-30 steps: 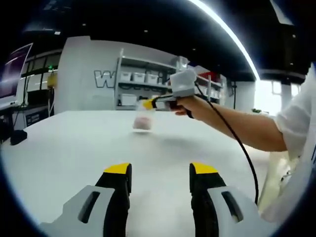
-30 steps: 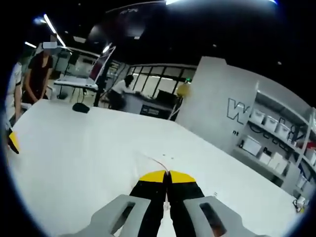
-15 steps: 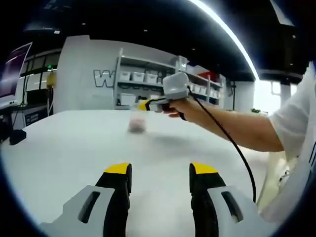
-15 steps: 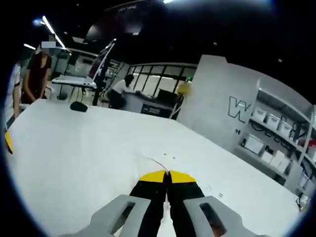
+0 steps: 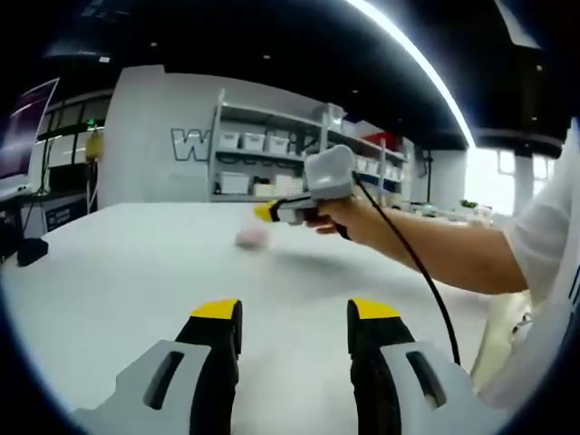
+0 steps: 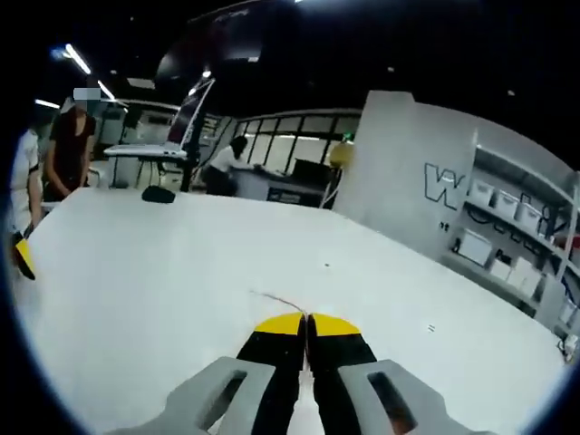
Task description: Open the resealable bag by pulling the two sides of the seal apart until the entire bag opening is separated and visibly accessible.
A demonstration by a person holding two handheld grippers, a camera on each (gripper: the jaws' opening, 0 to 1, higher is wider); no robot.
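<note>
- Since 0.5 s ago, in the left gripper view, the right gripper (image 5: 265, 213) sits a little lower and the resealable bag (image 5: 252, 237) now lies low, at or on the table (image 5: 118, 281), where before it hung upright from the yellow tips
- Bag is blurred in the left gripper view: a small clear pouch with something pinkish inside; what the contents are, and whether its seal is parted, cannot be told
- In the right gripper view only a thin edge of the bag (image 6: 279, 299) pokes out past the tips, the rest hidden under the jaws
- Right gripper (image 6: 306, 319) has its 2 jaws pressed together on that thin edge of the bag
- Left gripper (image 5: 294, 310) holds nothing, its 2 jaws set wide apart above bare table, well short of the bag
- Table is broad, white and plain; a small dark object (image 6: 158, 194) lies near its far edge
- Room beyond is dim under a dark ceiling with a long light strip (image 5: 426, 72); white shelving (image 5: 263, 163) holds rows of pale bins beside a wall with a large letter W (image 5: 188, 145)
- People (image 6: 71, 149) stand at the far side, near a desk with a monitor (image 6: 195, 113)
</note>
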